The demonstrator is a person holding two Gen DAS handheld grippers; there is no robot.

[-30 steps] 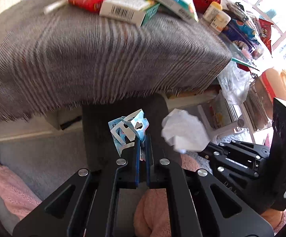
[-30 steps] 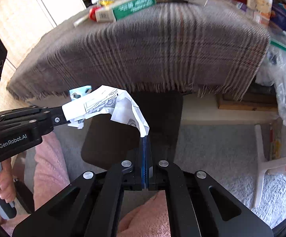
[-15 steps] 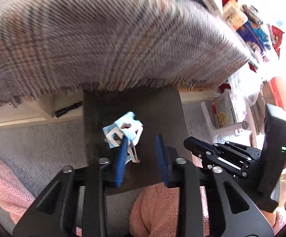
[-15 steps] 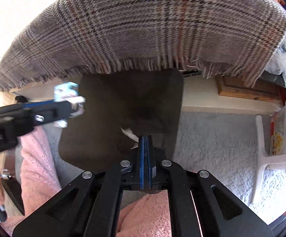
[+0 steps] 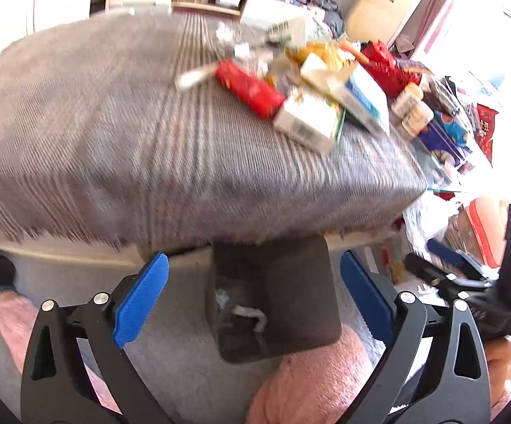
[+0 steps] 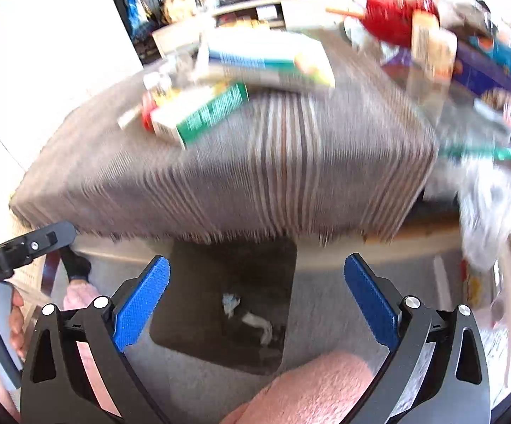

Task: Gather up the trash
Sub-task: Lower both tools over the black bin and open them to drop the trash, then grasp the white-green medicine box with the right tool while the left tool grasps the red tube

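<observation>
A dark bin (image 5: 290,282) stands on the floor under the table edge; it also shows in the right wrist view (image 6: 255,282). Crumpled white paper (image 5: 250,312) and a blue-white scrap (image 5: 222,296) lie inside it, also seen in the right wrist view as paper (image 6: 257,321) and scrap (image 6: 230,302). My left gripper (image 5: 255,293) is wide open and empty above the bin. My right gripper (image 6: 257,295) is wide open and empty above the bin. Trash lies on the plaid-covered table (image 5: 149,134): a red packet (image 5: 250,90) and a white-green box (image 5: 308,123), the box also in the right wrist view (image 6: 198,115).
Cluttered bottles and packets (image 5: 410,106) sit at the table's right end. A plastic bag (image 6: 485,205) hangs at the right. Grey carpet (image 5: 184,371) covers the floor. Pink-clad knees (image 6: 308,388) are below the grippers. The left gripper's body (image 6: 15,251) shows at left.
Both grippers opened wide and dropped their paper pieces into the bin. Both have tilted up, so the tabletop trash is in view again.
</observation>
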